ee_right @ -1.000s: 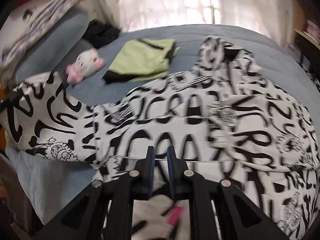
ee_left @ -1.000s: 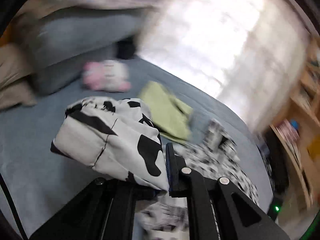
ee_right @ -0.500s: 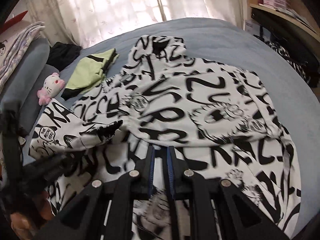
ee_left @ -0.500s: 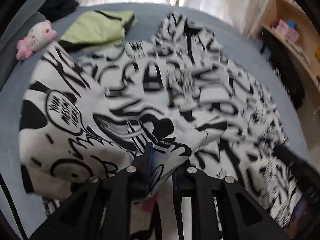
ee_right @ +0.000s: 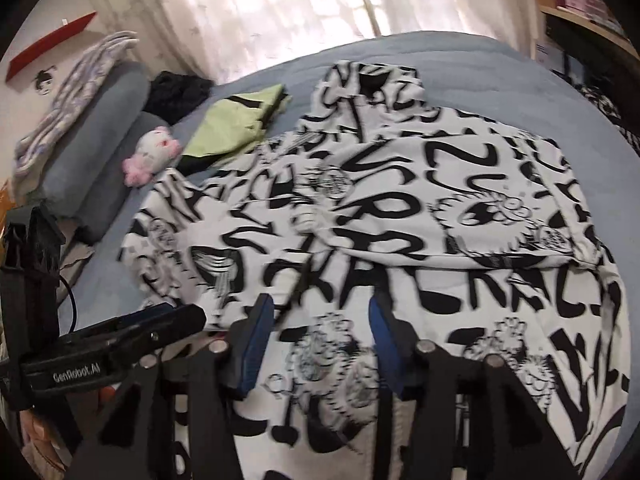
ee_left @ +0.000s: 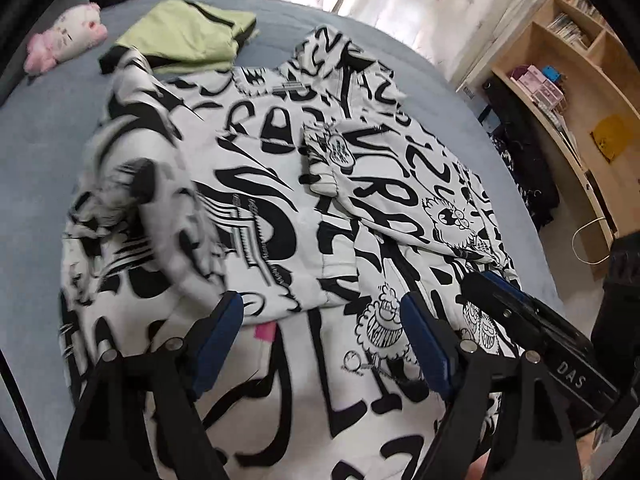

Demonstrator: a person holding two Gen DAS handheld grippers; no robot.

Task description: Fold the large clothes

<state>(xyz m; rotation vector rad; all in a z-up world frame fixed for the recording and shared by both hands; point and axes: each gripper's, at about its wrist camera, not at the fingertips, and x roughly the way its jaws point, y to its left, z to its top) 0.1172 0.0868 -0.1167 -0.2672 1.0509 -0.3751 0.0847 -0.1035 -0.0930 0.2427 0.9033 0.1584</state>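
A large white hoodie point(ee_left: 280, 208) with black graffiti print lies spread on the blue-grey bed point(ee_left: 40, 128). One sleeve point(ee_left: 332, 160) is folded across its chest. The other sleeve point(ee_left: 140, 208) is blurred and dropping onto the left side. My left gripper point(ee_left: 320, 324) hovers over the lower hem; its jaws are opening, with only flat fabric under the gap. My right gripper point(ee_right: 320, 332) hangs over the same hem point(ee_right: 328, 360), its jaws opening and pressing on nothing. Each gripper shows in the other's view: the right gripper point(ee_left: 520, 320), the left gripper point(ee_right: 120, 344).
A folded green garment point(ee_left: 188, 36) and a pink plush toy point(ee_left: 64, 36) lie beyond the hoodie's shoulder. A grey bolster pillow point(ee_right: 100, 148) and dark clothes point(ee_right: 176, 92) sit at the headboard side. A wooden shelf point(ee_left: 568, 80) stands past the bed's right edge.
The left gripper carried the sleeve across over the hoodie's body and let it go. The right gripper, shut on the fabric earlier, has also opened.
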